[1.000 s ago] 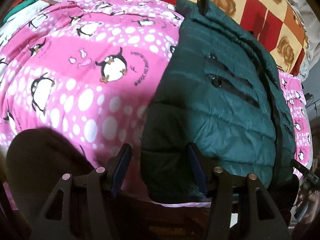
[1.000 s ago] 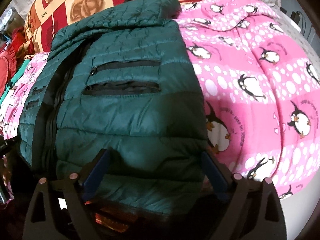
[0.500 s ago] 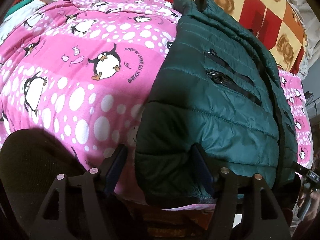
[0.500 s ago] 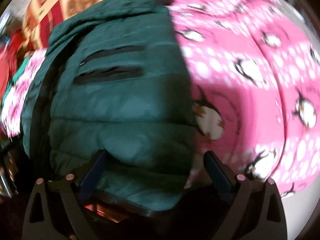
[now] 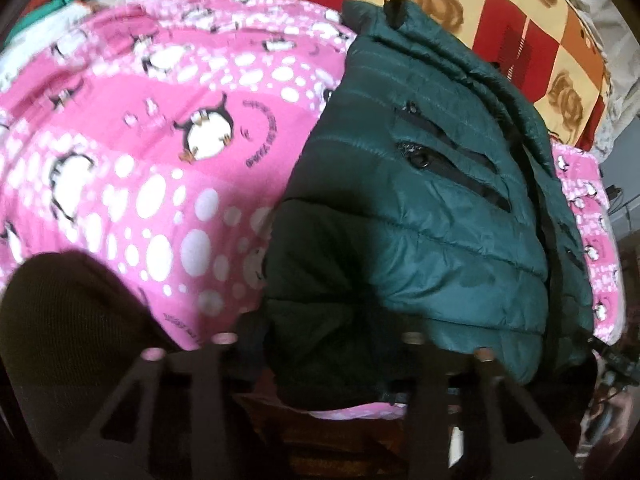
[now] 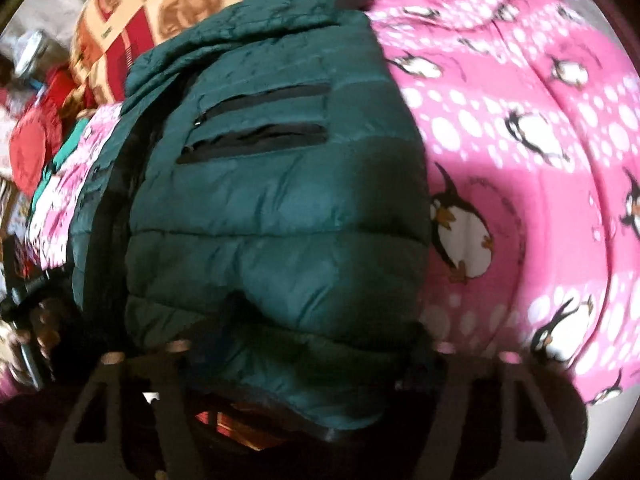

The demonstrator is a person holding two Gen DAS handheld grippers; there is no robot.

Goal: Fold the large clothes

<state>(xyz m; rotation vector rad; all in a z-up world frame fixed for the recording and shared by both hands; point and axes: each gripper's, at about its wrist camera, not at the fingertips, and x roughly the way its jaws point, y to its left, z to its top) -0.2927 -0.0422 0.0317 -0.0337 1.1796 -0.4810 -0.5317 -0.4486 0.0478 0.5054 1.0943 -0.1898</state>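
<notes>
Down through the left wrist view we look along our left tool (image 5: pixel 320 344), whose jaws have shut onto the near hem of the dark green puffer jacket (image 5: pixel 420 208); the padding bunches up between the two arms. We take the jacket as our landmark. It lies folded on a pink penguin blanket (image 5: pixel 152 168), which spreads out to the left of it, and a narrow strip of the same blanket shows along its right edge. Two black zip pockets (image 5: pixel 452 172) run across the upper half of the jacket. Beyond its collar lies a red and cream rose-patterned cover (image 5: pixel 460 4). Left of the tool, near the jacket's hem, sits a dark rounded shape that we cannot identify.

Through the right wrist view, blurred, our right tool (image 6: pixel 304 356) has its jaws closing, with the jacket's (image 6: pixel 280 208) near hem bulging between them; whether the pads already press on it we cannot tell. The blanket (image 6: pixel 520 152) lies right of the jacket, the rose cover (image 6: pixel 168 12) beyond its collar.
</notes>
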